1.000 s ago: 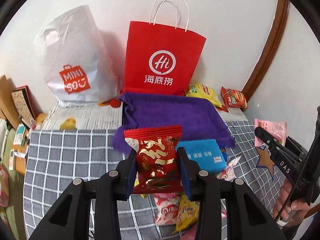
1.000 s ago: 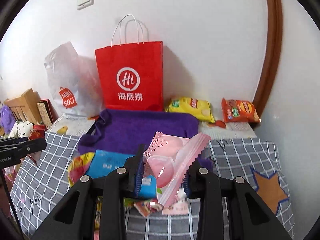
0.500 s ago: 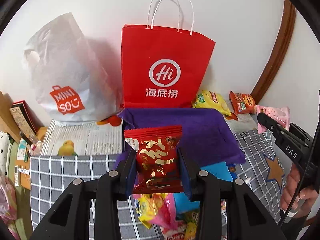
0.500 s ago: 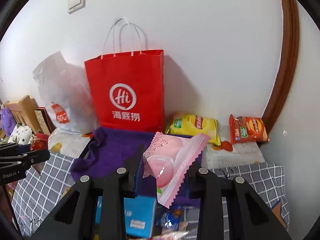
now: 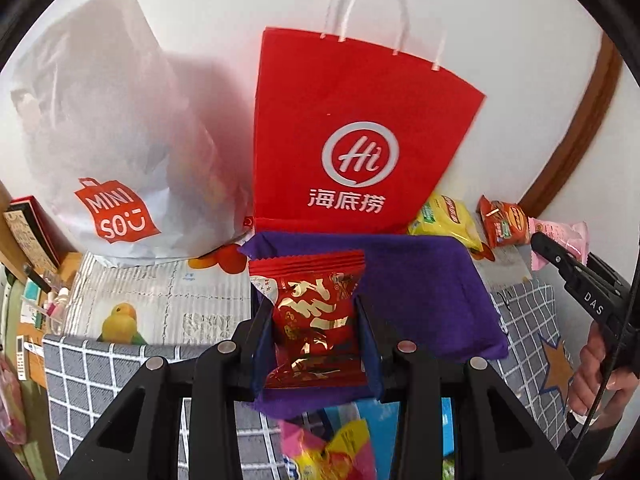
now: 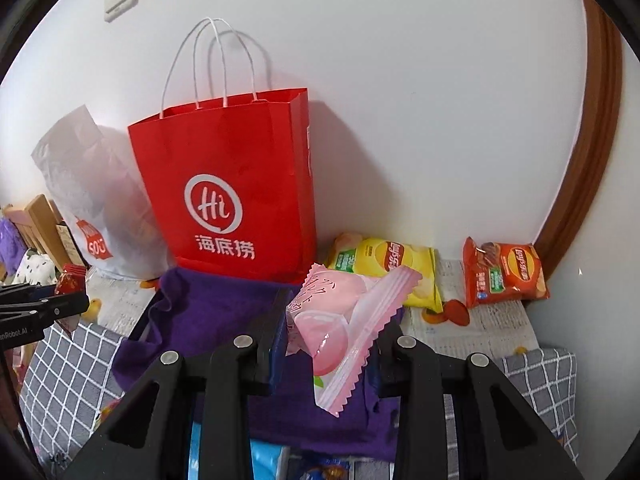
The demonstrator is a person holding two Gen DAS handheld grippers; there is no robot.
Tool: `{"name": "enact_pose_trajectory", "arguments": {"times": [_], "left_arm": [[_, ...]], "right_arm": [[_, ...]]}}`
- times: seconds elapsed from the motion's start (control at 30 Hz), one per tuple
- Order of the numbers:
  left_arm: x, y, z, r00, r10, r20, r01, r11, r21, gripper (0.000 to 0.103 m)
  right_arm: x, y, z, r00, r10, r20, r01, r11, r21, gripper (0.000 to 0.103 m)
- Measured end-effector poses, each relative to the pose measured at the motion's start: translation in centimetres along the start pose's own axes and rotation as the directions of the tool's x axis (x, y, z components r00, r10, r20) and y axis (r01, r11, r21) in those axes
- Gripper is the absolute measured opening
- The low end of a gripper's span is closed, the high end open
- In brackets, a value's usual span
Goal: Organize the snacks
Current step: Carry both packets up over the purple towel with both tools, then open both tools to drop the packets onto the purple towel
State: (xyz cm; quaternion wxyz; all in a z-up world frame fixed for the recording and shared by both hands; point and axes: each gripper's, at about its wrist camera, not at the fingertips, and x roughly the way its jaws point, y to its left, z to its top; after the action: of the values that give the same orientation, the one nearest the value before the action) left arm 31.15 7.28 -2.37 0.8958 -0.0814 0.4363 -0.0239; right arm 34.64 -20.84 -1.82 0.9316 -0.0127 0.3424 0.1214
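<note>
While clamped upright, red-gold foil packet (image 5: pixel 316 320), crimped top.

The blue packet (image 5: pixel 384 424) lies mostly hidden behind the jaws.

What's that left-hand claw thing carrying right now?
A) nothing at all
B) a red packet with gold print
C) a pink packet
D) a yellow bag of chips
B: in the left wrist view the left gripper is shut on the red packet with gold print, while the pink packet sits in the right gripper.
</note>
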Motion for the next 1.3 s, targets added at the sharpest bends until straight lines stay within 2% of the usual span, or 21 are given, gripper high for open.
{"name": "enact_pose_trajectory", "arguments": {"times": [0.33,0.8,1.07,1.3], "left_arm": [[5.1,1.4,1.7,0.999,-0.016,-0.046,0.014,0.999,-0.035,0.036],[13.3,1.9,1.4,0.984,-0.051,-0.169,0.043,0.998,-0.051,0.036],[15.1,2.8,0.7,0.975,-0.057,-0.217,0.041,0.996,-0.076,0.036],[15.4,2.8,0.7,0.975,-0.057,-0.216,0.041,0.996,-0.076,0.036]], "right_arm": [[5.2,-0.3,0.7,0.999,0.023,-0.047,-0.026,0.999,-0.045,0.032],[13.7,-0.6,-2.0,0.971,0.081,-0.224,-0.099,0.993,-0.071,0.032],[15.9,0.1,-3.0,0.953,0.096,-0.286,-0.134,0.984,-0.119,0.032],[16.8,-0.1,-3.6,0.94,0.118,-0.321,-0.157,0.983,-0.098,0.033]]}}
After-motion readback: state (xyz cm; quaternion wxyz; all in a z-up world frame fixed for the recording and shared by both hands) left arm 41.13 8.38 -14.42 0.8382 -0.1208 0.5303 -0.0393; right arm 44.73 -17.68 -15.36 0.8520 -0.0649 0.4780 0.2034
